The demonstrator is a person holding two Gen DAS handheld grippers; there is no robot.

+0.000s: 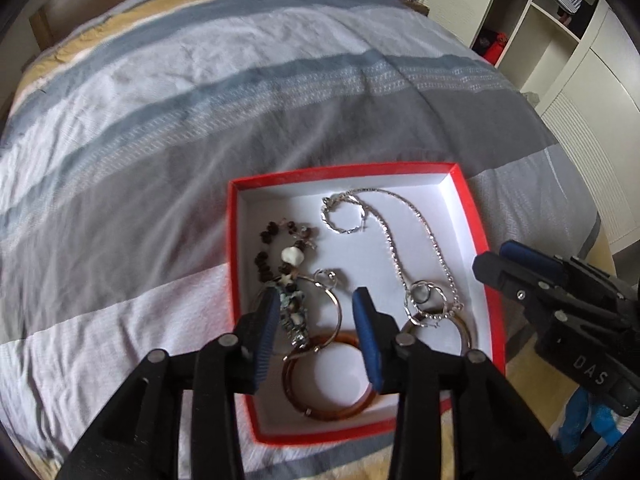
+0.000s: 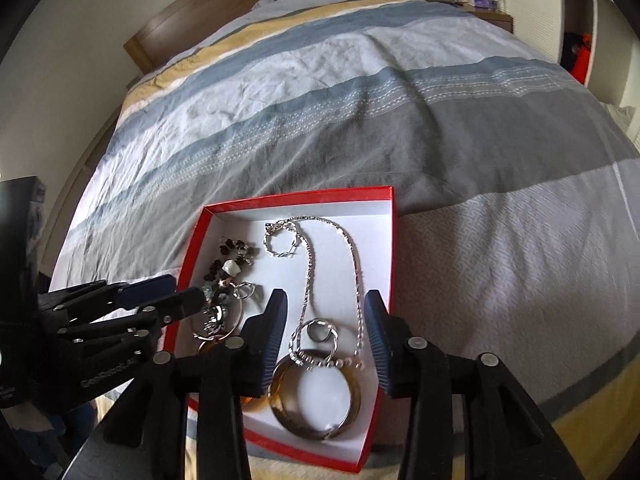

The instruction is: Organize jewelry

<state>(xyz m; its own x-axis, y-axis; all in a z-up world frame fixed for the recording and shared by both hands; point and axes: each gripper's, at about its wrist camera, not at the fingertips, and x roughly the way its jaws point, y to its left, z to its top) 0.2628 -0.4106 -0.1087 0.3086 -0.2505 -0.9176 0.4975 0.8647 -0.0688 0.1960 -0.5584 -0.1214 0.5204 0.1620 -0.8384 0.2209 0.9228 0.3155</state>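
Observation:
A red box (image 1: 476,216) with a white inside lies on the bed; it also shows in the right wrist view (image 2: 394,248). It holds a silver chain necklace (image 1: 416,220), a dark beaded bracelet (image 1: 280,256), hoop earrings (image 1: 332,304), a brown bangle (image 1: 320,408) and a metal bangle (image 2: 312,424). My left gripper (image 1: 316,312) is open over the box's near left part, above the beads and brown bangle. My right gripper (image 2: 326,312) is open over the necklace and metal bangle; it also shows in the left wrist view (image 1: 500,260) by the box's right rim.
The box sits near the foot of a bed with a striped grey, blue, white and yellow cover (image 1: 200,120). A wooden headboard (image 2: 240,4) is at the far end. White shelves and cabinets (image 1: 580,60) stand to the right, a nightstand (image 2: 488,12) beside the bed.

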